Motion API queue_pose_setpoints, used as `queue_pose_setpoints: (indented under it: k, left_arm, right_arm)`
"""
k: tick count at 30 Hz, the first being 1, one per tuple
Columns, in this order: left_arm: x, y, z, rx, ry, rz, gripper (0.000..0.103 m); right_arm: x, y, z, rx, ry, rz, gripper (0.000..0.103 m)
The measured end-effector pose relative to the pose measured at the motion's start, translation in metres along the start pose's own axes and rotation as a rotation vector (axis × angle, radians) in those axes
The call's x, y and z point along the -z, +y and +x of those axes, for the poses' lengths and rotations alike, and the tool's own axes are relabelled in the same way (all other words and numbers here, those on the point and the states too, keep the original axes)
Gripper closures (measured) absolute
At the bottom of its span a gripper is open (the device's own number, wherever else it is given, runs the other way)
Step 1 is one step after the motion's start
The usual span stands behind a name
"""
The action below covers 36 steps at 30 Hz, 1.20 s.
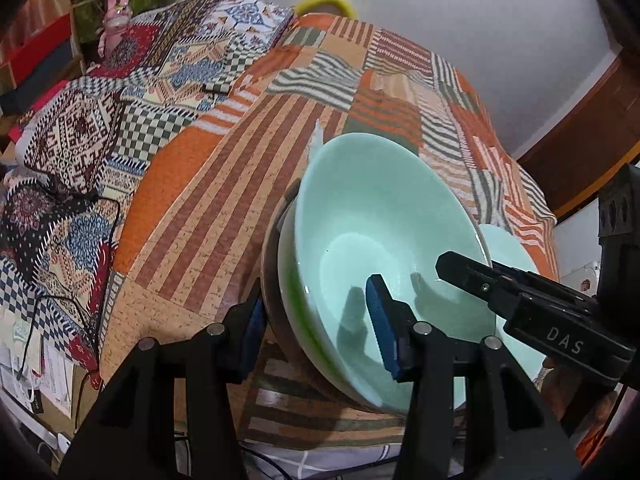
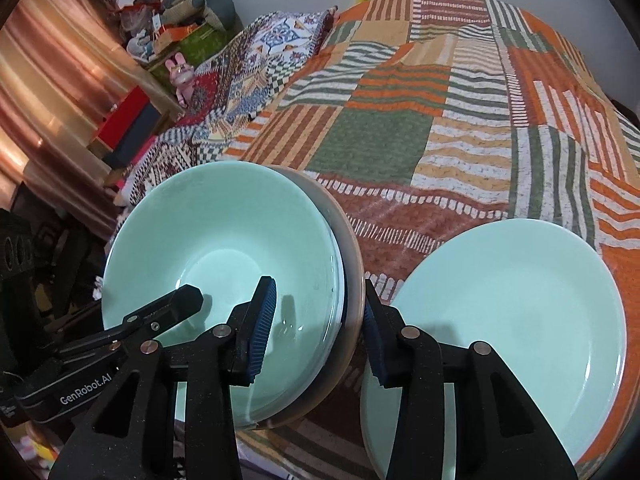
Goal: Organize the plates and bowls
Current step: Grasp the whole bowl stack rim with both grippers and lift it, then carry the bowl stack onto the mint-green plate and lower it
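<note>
Plainly, a stack of bowls (image 2: 224, 264) is held tilted above the bed, gripped at both sides of its near rim. The top bowl is pale mint, a green-edged one nests beneath it, and a brown bowl (image 2: 352, 280) forms the outside of the stack.

The left tool (image 1: 316, 328) pinches the stack's left rim: one blue pad (image 1: 382, 328) lies inside the mint bowl and the other presses the brown outer wall. The right tool (image 2: 316, 332) does likewise on the right rim, with one ribbed pad (image 2: 262, 328) inside and the other against the brown wall. Each tool's black finger shows in the other's view, reaching into the bowl from the side.

Just beside the stack, to its right, a mint plate (image 2: 520, 304) lies on the bed cover; in the right wrist view the right tool's outer finger overlaps its near edge, and whether they touch cannot be told.

The cover is a patchwork quilt (image 2: 400, 128) of orange, brown, green and cream stripes. To the left lies a second, busier patterned blanket (image 1: 80, 140) with a black cable (image 1: 116, 216) across it. A pink rabbit toy (image 1: 116, 20) stands near boxes at the far left, and a yellow ring (image 1: 326, 0) peeks over the bed's far edge against the wall.
</note>
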<state>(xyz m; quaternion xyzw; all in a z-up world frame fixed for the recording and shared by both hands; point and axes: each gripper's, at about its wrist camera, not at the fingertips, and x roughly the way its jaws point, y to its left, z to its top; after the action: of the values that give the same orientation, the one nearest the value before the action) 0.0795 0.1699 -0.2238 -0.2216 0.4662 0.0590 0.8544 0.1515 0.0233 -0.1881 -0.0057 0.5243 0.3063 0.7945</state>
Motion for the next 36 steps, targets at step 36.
queue_pose_setpoints:
  k: [36]
  left_arm:
    - [-0.008, -0.132, -0.024, 0.102, -0.055, 0.257, 0.060]
  right_arm:
    - [0.028, -0.073, -0.108, 0.063, -0.251, 0.156, 0.065]
